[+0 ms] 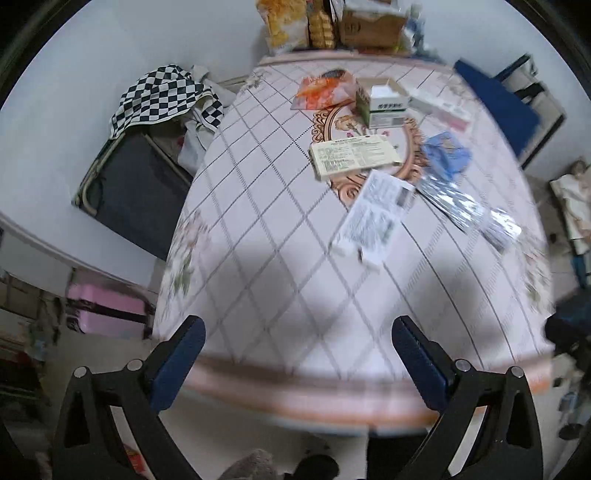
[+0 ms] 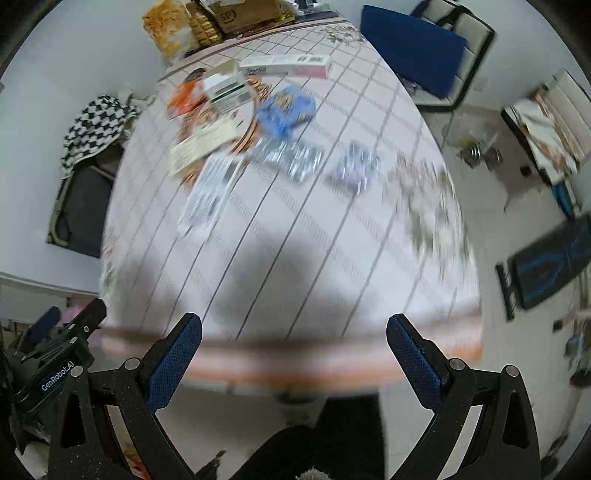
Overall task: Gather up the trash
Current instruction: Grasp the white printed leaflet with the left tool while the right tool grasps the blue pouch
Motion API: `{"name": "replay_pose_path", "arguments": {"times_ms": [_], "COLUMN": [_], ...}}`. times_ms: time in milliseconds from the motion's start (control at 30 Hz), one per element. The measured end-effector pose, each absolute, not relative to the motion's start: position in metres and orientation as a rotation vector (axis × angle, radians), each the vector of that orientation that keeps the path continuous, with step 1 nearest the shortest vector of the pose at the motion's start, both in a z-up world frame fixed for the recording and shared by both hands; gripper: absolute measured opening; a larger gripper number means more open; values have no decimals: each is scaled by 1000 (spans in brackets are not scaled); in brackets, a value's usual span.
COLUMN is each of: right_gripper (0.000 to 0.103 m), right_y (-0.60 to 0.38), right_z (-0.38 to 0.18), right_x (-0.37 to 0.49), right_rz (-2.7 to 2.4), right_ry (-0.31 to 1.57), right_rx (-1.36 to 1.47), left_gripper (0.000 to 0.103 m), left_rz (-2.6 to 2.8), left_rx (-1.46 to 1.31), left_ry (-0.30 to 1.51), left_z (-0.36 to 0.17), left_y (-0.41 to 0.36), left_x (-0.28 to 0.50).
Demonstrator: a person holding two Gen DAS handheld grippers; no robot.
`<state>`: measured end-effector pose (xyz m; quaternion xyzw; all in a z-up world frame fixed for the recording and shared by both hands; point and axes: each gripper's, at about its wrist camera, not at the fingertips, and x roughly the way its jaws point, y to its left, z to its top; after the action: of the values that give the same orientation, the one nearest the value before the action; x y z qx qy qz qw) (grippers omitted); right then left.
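Observation:
Trash lies on the far half of a table (image 1: 280, 258) with a diamond-pattern cloth: an orange wrapper (image 1: 325, 88), a green-and-white box (image 1: 384, 105), a flat yellowish carton (image 1: 354, 155), a printed leaflet (image 1: 376, 216), a blue crumpled wrapper (image 1: 445, 151) and silver blister packs (image 1: 461, 206). My left gripper (image 1: 297, 328) is open and empty above the table's near edge. My right gripper (image 2: 293, 326) is open and empty, also at the near edge. The same trash shows blurred in the right wrist view: blue wrapper (image 2: 286, 109), blister packs (image 2: 295, 158), leaflet (image 2: 208, 194).
Boxes and snack bags (image 1: 332, 26) stand at the table's far end. A folded cot with a checkered cloth (image 1: 166, 96) is left of the table. A blue-cushioned chair (image 2: 417, 48) stands at the right. A pink case (image 1: 107, 310) sits on the floor at left.

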<state>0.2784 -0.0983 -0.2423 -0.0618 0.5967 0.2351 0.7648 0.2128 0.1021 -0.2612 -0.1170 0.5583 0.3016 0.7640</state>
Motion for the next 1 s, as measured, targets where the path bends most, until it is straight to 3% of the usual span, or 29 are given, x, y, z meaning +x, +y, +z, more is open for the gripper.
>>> {"name": "replay_pose_path", "arguments": {"times_ms": [233, 467, 533, 600, 700, 1000], "right_gripper": [101, 101, 101, 101, 101, 101], "right_y": [-52, -32, -27, -22, -9, 55], "right_z": [-300, -338, -342, -345, -347, -344], "right_x": [425, 506, 519, 528, 536, 547], "right_rz": [499, 479, 486, 495, 519, 598], "right_ry": [1384, 1457, 1464, 1469, 1472, 1396], "right_rx": [-234, -278, -290, -297, -298, -376], "left_gripper": [103, 103, 102, 87, 74, 74], "left_rz": [538, 390, 355, 328, 313, 709], "left_rx": [-165, -182, -164, -146, -240, -644], "left_ry": [1426, 1543, 1557, 1571, 1553, 1461], "left_z": [-337, -385, -390, -395, -394, -394], "left_y": [123, 144, 143, 142, 149, 198], "left_x": [335, 388, 393, 395, 388, 320]}}
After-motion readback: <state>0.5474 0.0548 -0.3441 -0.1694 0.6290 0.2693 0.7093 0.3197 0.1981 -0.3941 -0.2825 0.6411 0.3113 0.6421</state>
